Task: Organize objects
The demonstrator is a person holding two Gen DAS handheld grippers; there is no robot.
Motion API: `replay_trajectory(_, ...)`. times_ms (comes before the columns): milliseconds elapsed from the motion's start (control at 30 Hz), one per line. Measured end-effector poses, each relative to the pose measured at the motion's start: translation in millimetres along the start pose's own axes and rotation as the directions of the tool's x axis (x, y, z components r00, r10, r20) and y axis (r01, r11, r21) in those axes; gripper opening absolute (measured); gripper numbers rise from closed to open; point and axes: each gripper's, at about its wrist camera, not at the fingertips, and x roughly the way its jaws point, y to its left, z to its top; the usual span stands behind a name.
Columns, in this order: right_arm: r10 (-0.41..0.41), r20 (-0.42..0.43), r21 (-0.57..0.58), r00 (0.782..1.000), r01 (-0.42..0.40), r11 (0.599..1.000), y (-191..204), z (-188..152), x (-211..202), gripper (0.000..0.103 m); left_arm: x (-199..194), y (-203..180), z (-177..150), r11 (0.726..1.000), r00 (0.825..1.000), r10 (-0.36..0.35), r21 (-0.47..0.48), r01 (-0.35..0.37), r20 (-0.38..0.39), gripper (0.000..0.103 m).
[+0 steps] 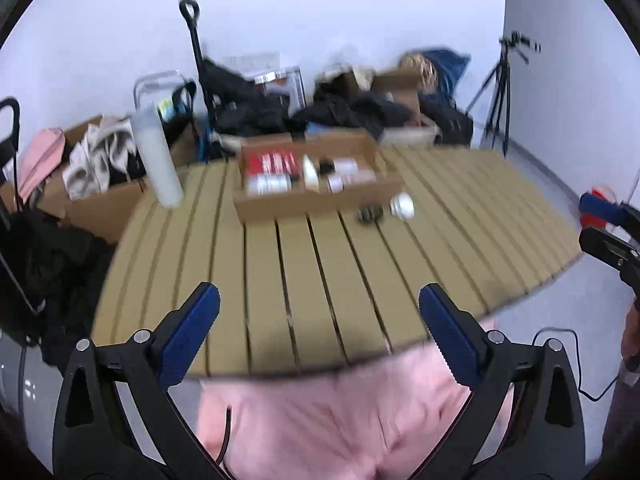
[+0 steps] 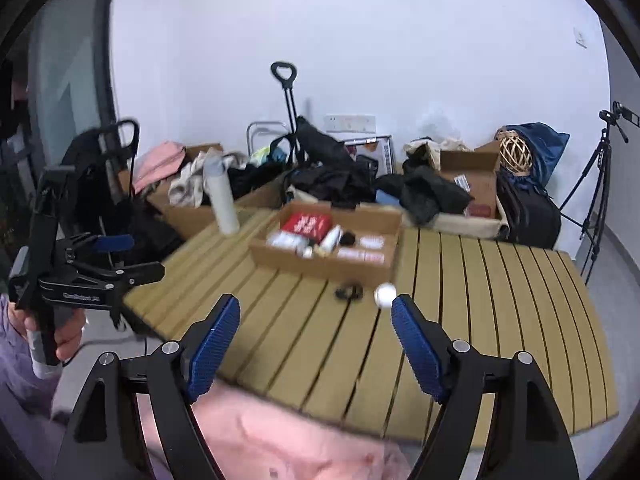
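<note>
Left wrist view: left gripper (image 1: 319, 307) held back at the near table edge, fingers spread wide, nothing between them. Probably parked low over the person's lap to leave the working space free. Straight ahead and well beyond the fingertips, cardboard box (image 1: 316, 184) sitting on the slatted table (image 1: 288, 280), already stocked with small packets and bottles, so likely the collecting place. Ahead and slightly right of the gripper, just outside the box's near wall, small white container (image 1: 402, 205) and a dark little object (image 1: 370, 214) loose on the slats; presumably the items left to sort. Ahead to the left, tall white bottle (image 1: 156, 156) upright near the table's far edge. Image blurred, details of box contents unclear.

Right wrist view: right gripper (image 2: 316, 328) also with fingers wide apart and empty, aimed at the table. White container just off the tip of the right-hand finger, though farther away on the surface; dark object a little left of it. Box beyond both, straight ahead. Far left, the other gripper, gripped in the person's hand (image 2: 60, 332), off the table edge.
</note>
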Motion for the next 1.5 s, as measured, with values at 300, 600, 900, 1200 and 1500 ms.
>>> replay_trajectory(300,-0.011,-0.119,0.042,0.993,0.016,0.999,-6,-44,40,0.082,38,-22,-8,0.995,0.995,-0.102,0.009,0.103,-0.017,0.099)
replay_trajectory(600,-0.02,-0.171,0.117,0.985,0.04,0.992,-55,-38,116,0.078,157,-43,30,0.996,0.996,-0.075,0.052,0.077,-0.043,0.092)
replay_trajectory(900,-0.042,-0.231,0.127,0.972,0.073,0.989,-101,-15,218,0.064,315,-61,72,0.994,0.987,-0.06,0.085,0.074,-0.151,0.072)
replay_trajectory(1200,-0.043,-0.319,0.094,0.947,0.077,0.993,-120,-5,332,0.05,316,-65,65,0.98,0.975,-0.155,0.097,0.171,-0.156,0.033)
replay_trajectory(1500,-0.045,-0.269,0.127,0.962,0.082,0.988,-123,-13,287,0.041,225,-21,49,0.993,0.991,-0.099,0.049,0.104,-0.088,0.033)
